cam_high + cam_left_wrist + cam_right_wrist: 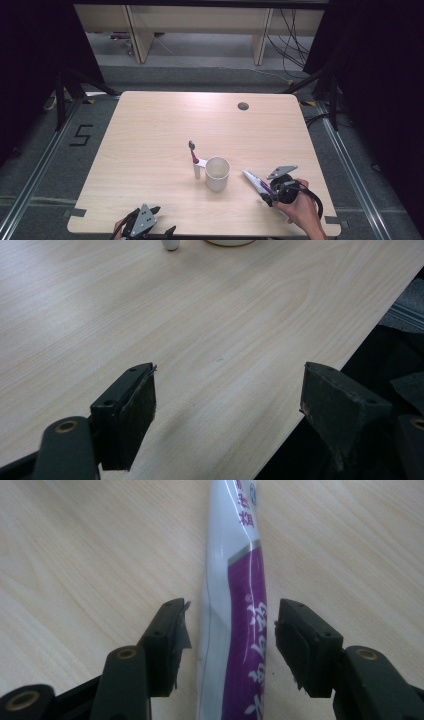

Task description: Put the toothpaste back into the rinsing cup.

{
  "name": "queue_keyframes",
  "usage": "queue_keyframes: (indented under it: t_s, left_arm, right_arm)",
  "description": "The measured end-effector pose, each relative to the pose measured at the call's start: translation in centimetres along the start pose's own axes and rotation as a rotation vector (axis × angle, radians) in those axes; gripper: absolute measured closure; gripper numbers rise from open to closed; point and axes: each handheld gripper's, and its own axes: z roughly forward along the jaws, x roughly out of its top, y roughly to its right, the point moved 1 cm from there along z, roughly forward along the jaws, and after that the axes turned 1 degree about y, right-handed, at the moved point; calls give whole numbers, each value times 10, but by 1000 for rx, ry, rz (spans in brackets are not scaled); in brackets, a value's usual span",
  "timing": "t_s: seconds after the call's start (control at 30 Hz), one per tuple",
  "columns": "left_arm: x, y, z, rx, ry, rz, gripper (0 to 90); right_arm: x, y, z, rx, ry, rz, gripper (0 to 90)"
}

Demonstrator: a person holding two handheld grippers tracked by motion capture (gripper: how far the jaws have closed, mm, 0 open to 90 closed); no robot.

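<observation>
Right tool (227, 630): unclenched, straddling toothpaste tube (235, 605); left tool (227, 410): released over table (200, 315) edge

The pale wooden table (150, 135) carries a white cup (217, 173), toothbrush (194, 159) and toothpaste tube (256, 182).

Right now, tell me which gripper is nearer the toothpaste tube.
Right. The right gripper straddles the toothpaste tube, its jaws open either side with small gaps. The left gripper sits far off at the table's near-left edge, open over bare wood.
</observation>
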Motion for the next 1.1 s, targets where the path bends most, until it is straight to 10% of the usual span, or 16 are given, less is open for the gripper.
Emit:
queue_keyframes:
  t_s: [0.13,0.37,0.8,0.97,1.1]
  left_arm:
    - [0,-3,-1,7,-14,40,221]
    - [0,-1,-1,-8,0,-11,220]
    - [1,0,-1,-3,15,-25,220]
    - [1,-5,-3,4,-9,28,220]
    - [0,0,-1,-4,11,-23,220]
  right_arm:
    - [4,0,5,8,-50,43,482]
    - [4,0,9,23,-97,92,556]
    - [12,-1,9,18,-136,-10,619]
    - [14,-5,3,66,-111,-15,745]
    - [15,-9,8,62,-143,-53,741]
